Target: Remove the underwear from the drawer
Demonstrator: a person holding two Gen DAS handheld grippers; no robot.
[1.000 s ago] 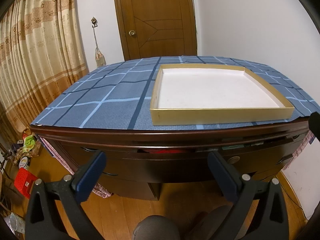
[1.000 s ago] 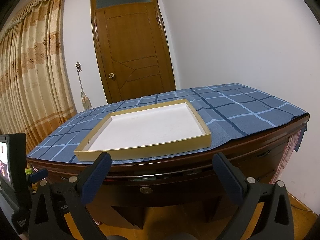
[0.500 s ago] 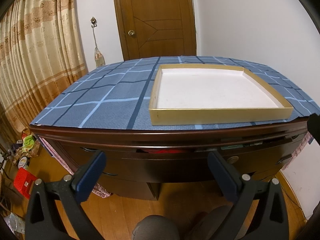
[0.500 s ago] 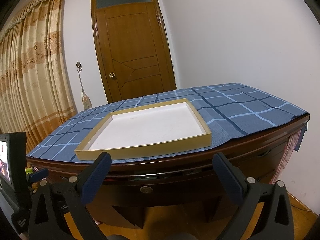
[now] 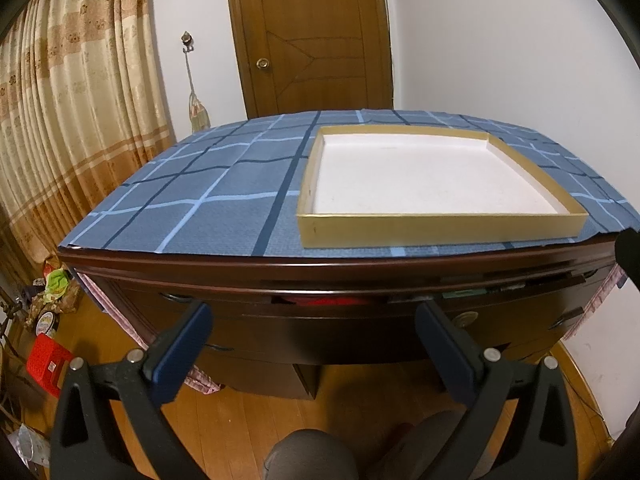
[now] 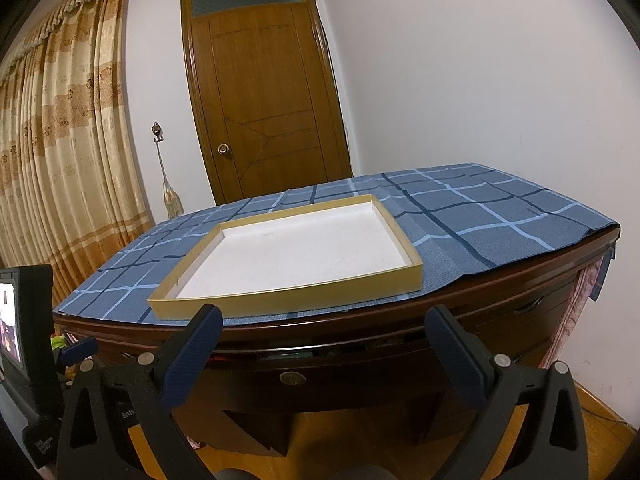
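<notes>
Hovering near the drawer (image 5: 360,312), left gripper (image 5: 312,316) and right gripper (image 6: 324,320) both spread wide, red fabric (image 5: 328,301) peeking out, tray (image 5: 440,228) up top

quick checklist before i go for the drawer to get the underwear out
1. Left gripper open and empty: ok.
2. Right gripper open and empty: ok.
3. Dark wooden top drawer open enough to reach in: not ok, only a narrow gap.
4. Round metal drawer knob unobstructed: ok.
5. Red fabric in the drawer gap is the underwear: cannot tell.
6. Shallow tan cardboard tray with white inside on the blue plaid cloth free to receive it: ok.
</notes>
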